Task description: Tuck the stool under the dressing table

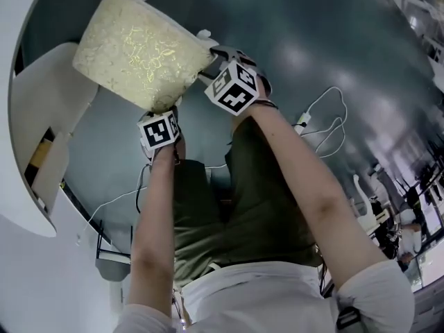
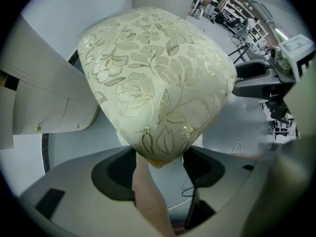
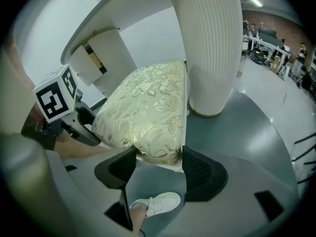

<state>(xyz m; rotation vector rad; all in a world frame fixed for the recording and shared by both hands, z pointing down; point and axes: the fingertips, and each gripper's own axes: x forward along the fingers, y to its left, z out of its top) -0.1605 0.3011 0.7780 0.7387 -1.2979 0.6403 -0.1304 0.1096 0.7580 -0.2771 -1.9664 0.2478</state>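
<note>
L gripper (image 2: 158, 154), jaws wide, clamps one corner of the stool (image 2: 153, 73) at its floral cushion; R gripper (image 3: 157, 164) clamps the next corner. Stool is just beside the dressing table's ribbed pedestal (image 3: 207, 48), w/ the drawer unit (image 3: 106, 58) on its other side.

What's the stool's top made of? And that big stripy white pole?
The stool top looks like padded cream cloth: shiny gold leaf pattern, soft rounded corners. The pole looks hard and matte, maybe painted wood or plastic; its ribs don't say which.
</note>
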